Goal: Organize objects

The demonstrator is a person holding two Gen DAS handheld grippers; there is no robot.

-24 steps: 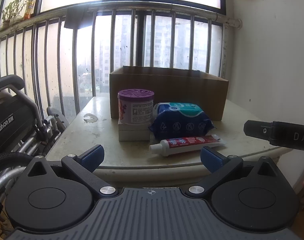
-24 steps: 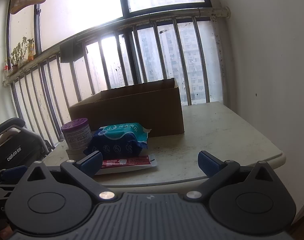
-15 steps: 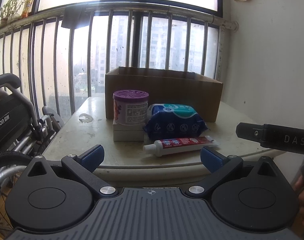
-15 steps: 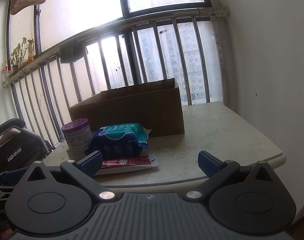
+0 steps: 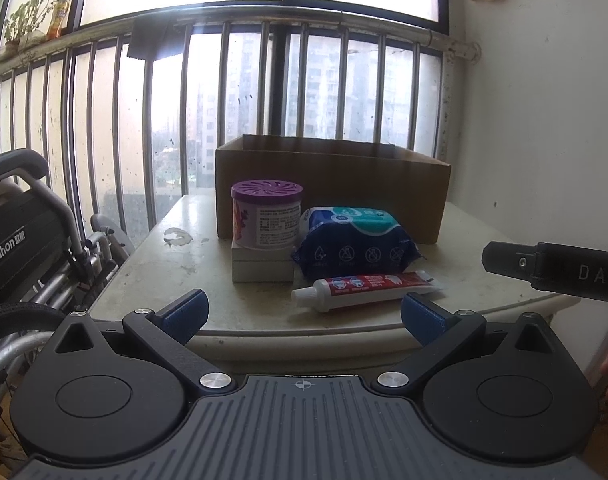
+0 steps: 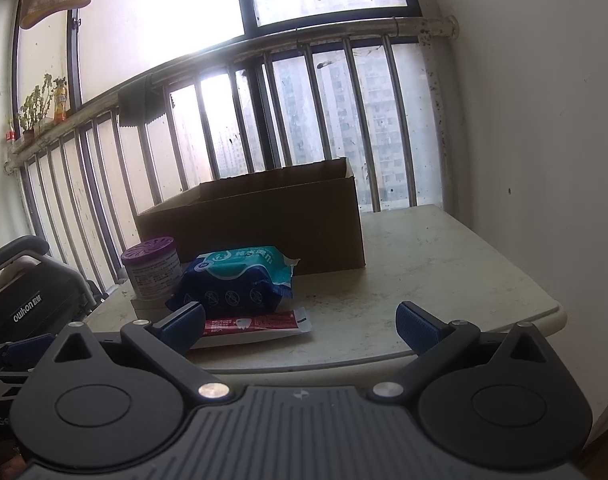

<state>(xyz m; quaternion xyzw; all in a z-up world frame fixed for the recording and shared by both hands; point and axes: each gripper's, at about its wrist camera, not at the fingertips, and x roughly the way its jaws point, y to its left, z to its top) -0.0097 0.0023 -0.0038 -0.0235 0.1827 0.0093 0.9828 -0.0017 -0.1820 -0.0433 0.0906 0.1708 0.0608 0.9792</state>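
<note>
We cannot see inside the cardboard box (image 5: 331,190); its front wall hides whatever it holds. The purple-lidded jar (image 5: 266,216) covers most of the white block (image 5: 262,266) under it, and its label print is too small to read. Ahead of the right gripper (image 6: 300,322), its left fingertip (image 6: 182,326) hides the cap end of the toothpaste tube (image 6: 256,326). The wheelchair (image 5: 20,240) is cut off at the left edge.

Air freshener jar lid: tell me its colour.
Purple, with a swirl of slots on the air freshener jar lid; clearest in the left wrist view.
</note>
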